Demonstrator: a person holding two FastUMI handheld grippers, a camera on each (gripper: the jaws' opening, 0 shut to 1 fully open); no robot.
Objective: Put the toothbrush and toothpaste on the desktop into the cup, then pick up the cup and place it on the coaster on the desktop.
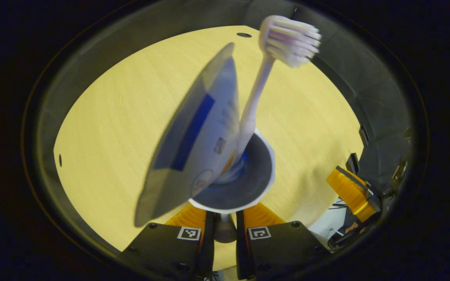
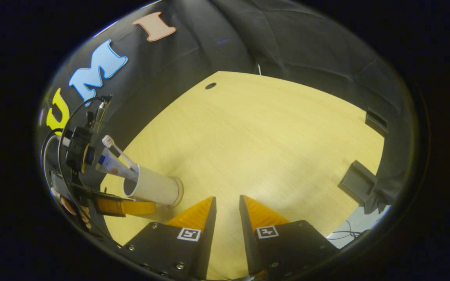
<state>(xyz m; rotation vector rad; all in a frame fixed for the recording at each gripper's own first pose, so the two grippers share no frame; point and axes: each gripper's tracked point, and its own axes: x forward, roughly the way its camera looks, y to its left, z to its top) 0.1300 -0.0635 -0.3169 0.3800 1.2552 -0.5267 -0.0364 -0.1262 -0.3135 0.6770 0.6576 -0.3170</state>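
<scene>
A white cup (image 1: 271,164) stands under my left gripper (image 1: 225,220), which is shut on a grey part of it just below the rim. A toothpaste tube (image 1: 201,132) and a white toothbrush (image 1: 256,89), bristles up, lean in the cup. In the right gripper view the cup (image 2: 156,187) is at the far left with the toothbrush (image 2: 109,141) and toothpaste tube (image 2: 109,164) sticking out. A thin round disc (image 2: 179,191), apparently the coaster, sits at its base. My right gripper (image 2: 227,201) hovers open over bare table, well right of the cup.
The wooden table (image 2: 268,136) has a small round hole (image 2: 210,85) near its far edge. Two black blocks (image 2: 359,177) (image 2: 375,121) sit at its right edge. Past that edge are a white floor and cables (image 2: 350,234). The right gripper (image 1: 352,191) shows low right of the cup.
</scene>
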